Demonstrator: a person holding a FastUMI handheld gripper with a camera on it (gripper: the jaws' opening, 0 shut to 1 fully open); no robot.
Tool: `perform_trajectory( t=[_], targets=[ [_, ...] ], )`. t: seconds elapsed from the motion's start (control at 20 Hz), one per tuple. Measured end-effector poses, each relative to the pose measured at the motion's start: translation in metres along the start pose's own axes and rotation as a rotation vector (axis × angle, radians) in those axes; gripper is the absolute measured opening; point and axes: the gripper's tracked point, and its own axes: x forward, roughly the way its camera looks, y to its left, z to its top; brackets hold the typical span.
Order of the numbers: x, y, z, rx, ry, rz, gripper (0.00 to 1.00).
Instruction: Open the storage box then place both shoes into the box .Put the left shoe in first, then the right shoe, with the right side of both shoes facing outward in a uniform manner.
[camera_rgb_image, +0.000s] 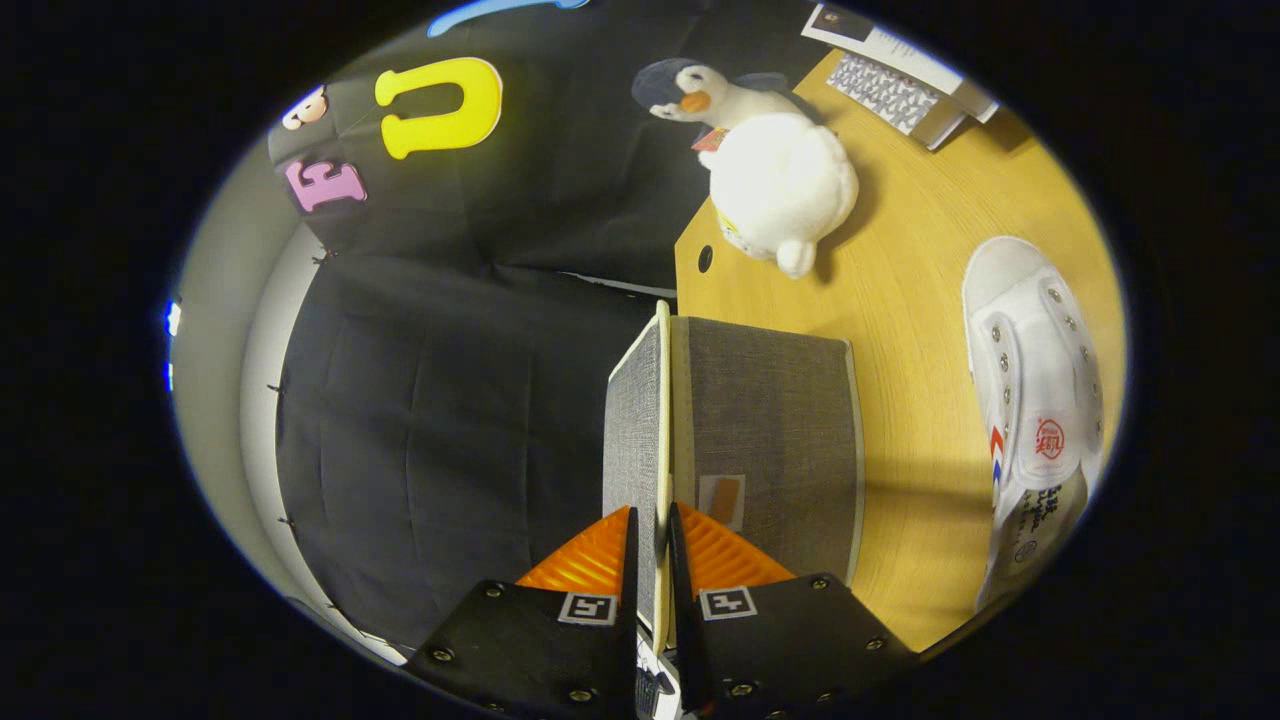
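A: What are the fingers at right now?

B: The gripper (652, 545) has its two fingers drawn narrow, pinching the thin pale edge of the storage box's lid (640, 420), one finger on each face of the panel. The lid stands roughly on edge, swung up away from the grey fabric storage box (770, 430), which lies just ahead of the fingers.

A: So the opening step is under way?

B: That is my judgement. The lid looks lifted well clear of the box's front, but I cannot see into the box from here, so I cannot tell how far the mouth is open.

A: How should it be finished well?

B: Keep the pinch firm on the edge and follow the lid's own arc about its hinge, not pulling straight out, or the light box may slide on the wooden table (900, 300). Let go only when the lid will stay back by itself.

A: And the shoes?

B: One white canvas shoe (1035, 400) lies beyond the box toward the table's far side edge, well apart from the fingers, its open top and eyelets facing the camera. Whether it is the left shoe I cannot tell.

A: Anything in the way?

B: A plush penguin (770, 170) sits near the table's corner beyond the box, and a small carton (905, 80) lies further along that edge.
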Motion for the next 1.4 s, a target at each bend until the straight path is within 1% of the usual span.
perform_trajectory(
  t=[0.1, 0.25, 0.35, 0.45, 0.55, 0.65, 0.8, 1.0, 1.15, 1.25, 1.4],
  targets=[
    [0.002, 0.018, -0.005, -0.023, 0.023, 0.032, 0.16],
    [0.009, 0.04, -0.008, -0.057, 0.046, 0.056, 0.16],
    [0.017, 0.065, -0.006, -0.065, 0.055, 0.094, 0.16],
    [0.023, 0.084, -0.003, -0.103, 0.064, 0.111, 0.16],
    [0.031, 0.108, -0.005, -0.124, 0.079, 0.146, 0.16],
    [0.043, 0.134, -0.005, -0.142, 0.095, 0.18, 0.16],
    [0.072, 0.166, -0.012, -0.21, 0.128, 0.193, 0.16],
    [0.123, 0.195, -0.036, -0.253, 0.193, 0.185, 0.16],
    [0.16, 0.201, -0.054, -0.293, 0.247, 0.148, 0.16],
    [0.175, 0.206, -0.065, -0.304, 0.272, 0.131, 0.16],
    [0.209, 0.204, -0.077, -0.299, 0.292, 0.105, 0.16]
  ],
)
